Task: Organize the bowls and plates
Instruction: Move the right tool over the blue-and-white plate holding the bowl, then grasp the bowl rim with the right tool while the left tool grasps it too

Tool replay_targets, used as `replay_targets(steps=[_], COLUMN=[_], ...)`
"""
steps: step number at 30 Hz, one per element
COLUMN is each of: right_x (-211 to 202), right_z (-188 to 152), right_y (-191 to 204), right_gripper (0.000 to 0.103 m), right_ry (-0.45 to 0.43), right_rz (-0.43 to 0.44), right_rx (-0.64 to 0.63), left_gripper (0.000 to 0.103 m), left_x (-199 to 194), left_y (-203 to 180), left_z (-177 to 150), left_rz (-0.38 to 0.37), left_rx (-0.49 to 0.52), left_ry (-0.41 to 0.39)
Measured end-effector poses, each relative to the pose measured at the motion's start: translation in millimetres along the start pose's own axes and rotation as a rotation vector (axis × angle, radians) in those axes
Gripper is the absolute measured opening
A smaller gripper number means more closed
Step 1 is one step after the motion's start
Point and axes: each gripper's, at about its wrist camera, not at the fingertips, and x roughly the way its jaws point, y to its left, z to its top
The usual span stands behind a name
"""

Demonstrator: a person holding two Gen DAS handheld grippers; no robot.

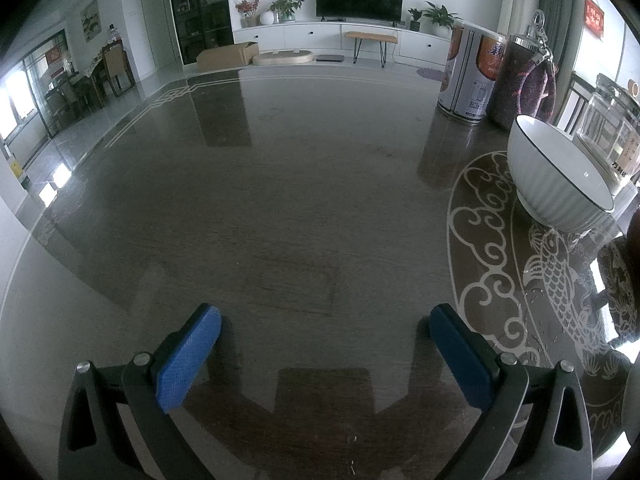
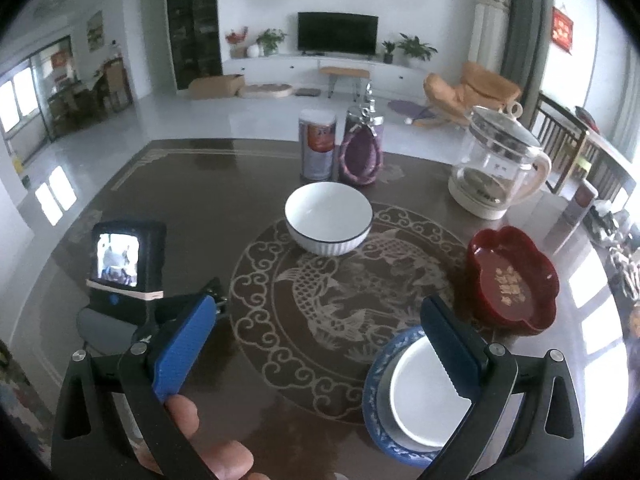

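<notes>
1. The white ribbed bowl (image 2: 329,218) stands upright near the middle of the surface (image 2: 224,208), on the far rim of the fish medallion inlaid there. It looks like glazed ceramic: stiff, fairly heavy, slick and breakable. I judge the thin dark-lined rim the best hold, one pad inside and one outside.
2. A white plate (image 2: 424,396) lies on a blue patterned plate (image 2: 374,400) at the near right edge, already stacked. Both sit flat and glossy, so only the raised lip offers purchase, and a tilted lift could let the top one slide.
3. A red flower-shaped dish (image 2: 514,280) sits just beyond the plates toward the right edge, apart from them.
4. The right tool (image 2: 316,344) hangs above the near edge with its pads spread wide, holding nothing; its right pad overlaps the white plate in view, and contact cannot be told.
5. The left tool (image 1: 325,344) is likewise wide apart and empty, low over bare surface left of the bowl.
6. Toward the far edge stand a tin canister (image 2: 318,144), a jar with a purple cord (image 2: 362,152) and a glass kettle (image 2: 496,168).
</notes>
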Motion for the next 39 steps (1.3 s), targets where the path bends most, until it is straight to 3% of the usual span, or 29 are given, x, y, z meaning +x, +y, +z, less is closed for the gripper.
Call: replay_targets(steps=[24,39], right_x=[-1,7], right_z=[3,23], right_y=[-13,-20], right_gripper=[0.102,0.102], right_ry=[0.012,-0.011], right_rz=[-0.020,-0.131], right_rx=[0.029,-0.021], left_gripper=[0.103,0.103], left_x=[0,0], left_y=[0,-1], left_z=[-1,-1], left_rz=[0.000,0.000], left_rx=[0.000,0.000], left_ry=[0.000,0.000])
